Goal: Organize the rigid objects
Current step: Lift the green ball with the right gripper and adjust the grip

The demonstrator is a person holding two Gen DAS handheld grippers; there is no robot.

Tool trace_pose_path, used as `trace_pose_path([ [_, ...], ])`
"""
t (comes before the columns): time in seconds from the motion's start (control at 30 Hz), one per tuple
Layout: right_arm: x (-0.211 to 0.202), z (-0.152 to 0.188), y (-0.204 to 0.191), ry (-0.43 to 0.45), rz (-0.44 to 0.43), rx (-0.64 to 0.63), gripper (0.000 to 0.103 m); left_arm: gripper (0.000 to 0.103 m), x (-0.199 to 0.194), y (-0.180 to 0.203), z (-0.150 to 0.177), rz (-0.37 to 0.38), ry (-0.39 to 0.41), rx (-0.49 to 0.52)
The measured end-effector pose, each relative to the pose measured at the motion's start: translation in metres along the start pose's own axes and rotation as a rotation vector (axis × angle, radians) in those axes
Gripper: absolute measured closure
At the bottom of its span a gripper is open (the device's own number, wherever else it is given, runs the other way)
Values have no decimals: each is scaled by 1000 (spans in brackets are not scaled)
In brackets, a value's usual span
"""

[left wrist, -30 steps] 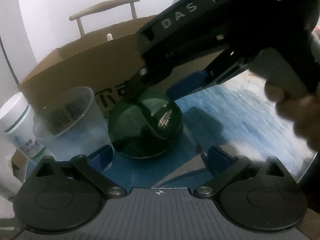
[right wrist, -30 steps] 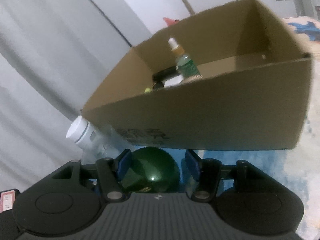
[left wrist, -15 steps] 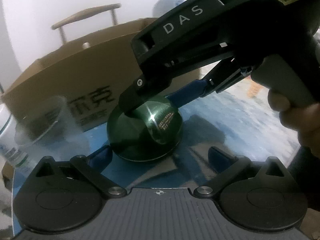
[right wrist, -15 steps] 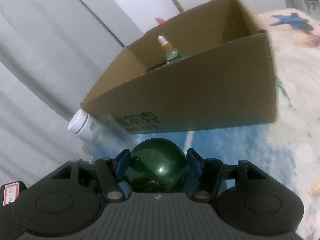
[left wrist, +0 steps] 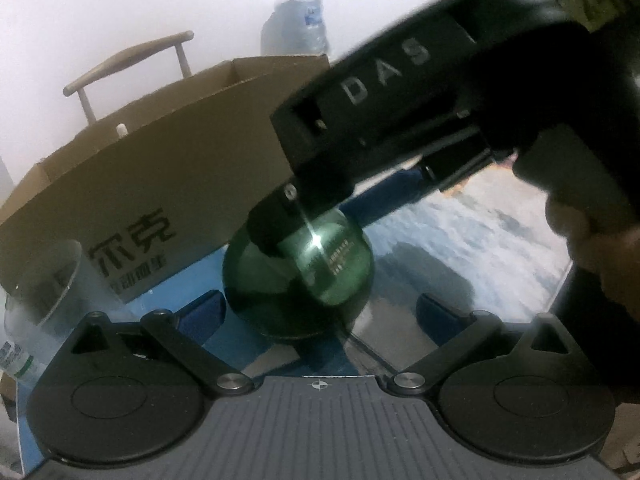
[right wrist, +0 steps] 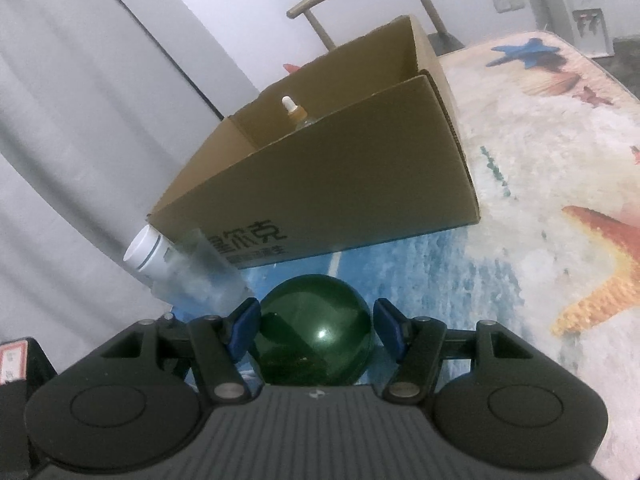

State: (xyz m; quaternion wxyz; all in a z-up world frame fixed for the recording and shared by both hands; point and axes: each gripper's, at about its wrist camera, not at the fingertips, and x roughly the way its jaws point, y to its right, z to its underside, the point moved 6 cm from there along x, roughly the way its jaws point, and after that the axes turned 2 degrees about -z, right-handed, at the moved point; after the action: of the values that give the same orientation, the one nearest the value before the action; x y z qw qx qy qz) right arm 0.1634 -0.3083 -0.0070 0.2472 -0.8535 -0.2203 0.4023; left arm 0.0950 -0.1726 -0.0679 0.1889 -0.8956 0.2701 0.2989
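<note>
Green ball [right wrist: 316, 330] stays pinched by right gripper [right wrist: 316, 328], now further from box [right wrist: 340, 184]; left gripper [left wrist: 320, 312] spread

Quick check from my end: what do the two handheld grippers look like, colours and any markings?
Both are matte black plastic with a ribbed grey centre plate, two round black discs, silver pivot screws and blue-padded jaws. The left gripper shows these from its own camera. The right gripper also appears from the side in the left view: a bulky black body lettered "DAS" in white, with a grey handle.
</note>
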Motion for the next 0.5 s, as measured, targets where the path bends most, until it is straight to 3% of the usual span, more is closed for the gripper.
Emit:
trace_pose_path([
  [0.5, 5, 4, -4, 15, 36, 14, 34, 6, 20, -23, 1, 41, -21, -112],
])
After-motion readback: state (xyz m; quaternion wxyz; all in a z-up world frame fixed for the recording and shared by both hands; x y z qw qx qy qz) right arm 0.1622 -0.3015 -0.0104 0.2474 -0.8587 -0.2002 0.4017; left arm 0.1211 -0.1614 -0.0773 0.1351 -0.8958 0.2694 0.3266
